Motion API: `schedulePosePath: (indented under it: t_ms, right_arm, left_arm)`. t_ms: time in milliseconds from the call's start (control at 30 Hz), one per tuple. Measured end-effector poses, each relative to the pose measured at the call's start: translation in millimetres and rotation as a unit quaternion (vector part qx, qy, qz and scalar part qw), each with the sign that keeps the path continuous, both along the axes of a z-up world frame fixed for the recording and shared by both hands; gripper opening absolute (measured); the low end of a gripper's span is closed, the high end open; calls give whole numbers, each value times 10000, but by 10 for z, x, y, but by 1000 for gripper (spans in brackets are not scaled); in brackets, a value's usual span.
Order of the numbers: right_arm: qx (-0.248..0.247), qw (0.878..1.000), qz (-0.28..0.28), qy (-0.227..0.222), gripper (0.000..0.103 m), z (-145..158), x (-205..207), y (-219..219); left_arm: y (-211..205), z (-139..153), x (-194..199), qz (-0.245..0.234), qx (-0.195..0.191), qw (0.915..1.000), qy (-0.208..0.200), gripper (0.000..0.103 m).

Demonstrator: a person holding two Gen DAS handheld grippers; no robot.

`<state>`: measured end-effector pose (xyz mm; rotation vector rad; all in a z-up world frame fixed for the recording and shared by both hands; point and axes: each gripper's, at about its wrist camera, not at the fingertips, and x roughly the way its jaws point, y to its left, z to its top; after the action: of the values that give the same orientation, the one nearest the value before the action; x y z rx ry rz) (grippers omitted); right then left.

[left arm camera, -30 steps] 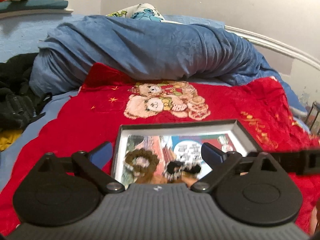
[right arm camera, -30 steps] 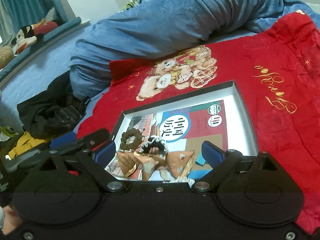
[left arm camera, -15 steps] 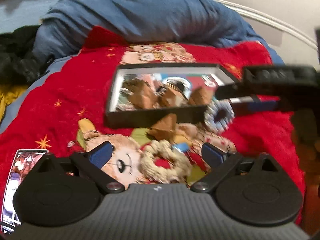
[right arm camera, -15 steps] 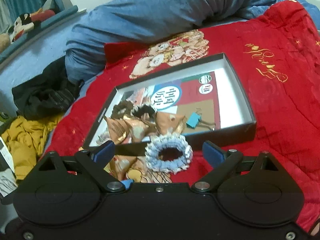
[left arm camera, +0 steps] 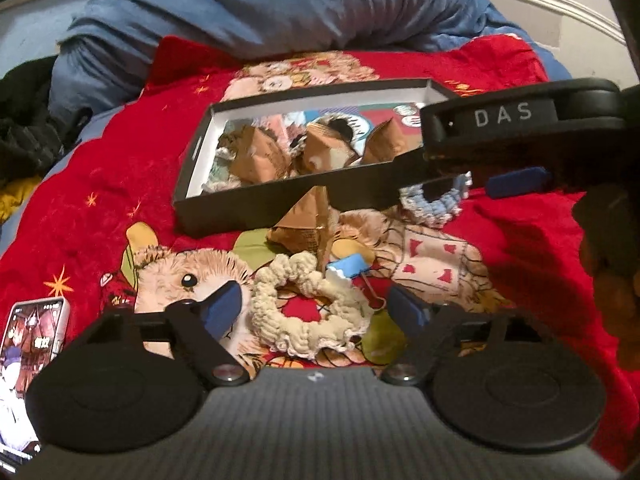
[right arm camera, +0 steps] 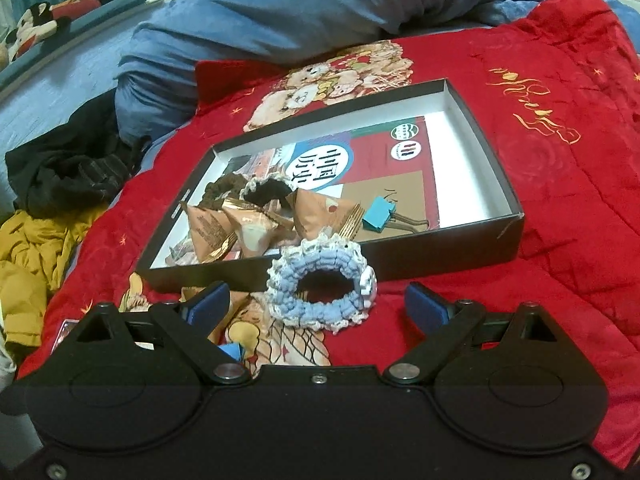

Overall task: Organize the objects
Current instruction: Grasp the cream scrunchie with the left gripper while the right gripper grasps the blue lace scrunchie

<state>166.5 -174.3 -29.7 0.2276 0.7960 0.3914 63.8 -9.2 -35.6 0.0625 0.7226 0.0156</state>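
A black shallow box lies on the red blanket. It holds brown triangular packets, dark scrunchies and a blue binder clip. A blue-and-white scrunchie lies in front of the box, between the fingers of my open right gripper. A cream scrunchie lies between the fingers of my open left gripper. A loose brown packet and a blue binder clip lie beside it.
A rolled blue duvet lies behind the box. Black clothes and a yellow garment sit at the left. A phone lies at the left edge of the red blanket.
Both grippers have pulled back from over the box towards me. The blue-and-white and cream scrunchies in front of the box now sit between their open fingers.
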Motion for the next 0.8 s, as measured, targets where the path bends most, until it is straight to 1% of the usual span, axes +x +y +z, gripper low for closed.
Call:
schedulePosePath:
  t_ms: [100,167,233,300,333,367,400,433,500,633,767,800]
  right_arm:
    - [38,10000,-50,57,95,-29,50,29]
    - [27,10000,-41,78,94,-49,78,48]
    - [-29,9999,-37,116,93,-71,94,73]
    - [-67,9998,-24,158,89,-92,104,92]
    - [-89,9998,-15,186,87,-106,105,103]
    - [-116,9997,-10,206,86,-118,105,115]
    - [-151,9997,-12,210,85,-127,103,128]
    - [-196,9996,-13,203,84,-133,101,138]
    - [-278,9995,10,180,83,-143,99,164]
    - [-302,9994,29,191,77,-161,113,185]
    - [-407,9990,-15,163,66,-176,110,188]
    - [-442,9989,-19,148,65,-177,105,189]
  left_arm:
    - [48,-40,28,81,-61,9999,119,75]
    - [76,-37,36,141,-143,9997,109,72]
    - [87,-31,48,238,-84,9996,98,62]
    - [125,-38,47,291,-169,9993,152,50]
    - [145,-37,42,301,-239,9991,172,48]
    - [161,-32,34,307,-283,9990,171,41]
    - [171,-26,28,318,-290,9989,176,33]
    - [179,-21,26,345,-287,9988,178,30]
    - [190,-20,27,377,-312,9986,196,30]
    - [170,-17,30,430,-254,9985,209,30]
    - [103,-23,26,390,-36,9991,178,30]
    - [81,-23,24,379,21,9991,169,30]
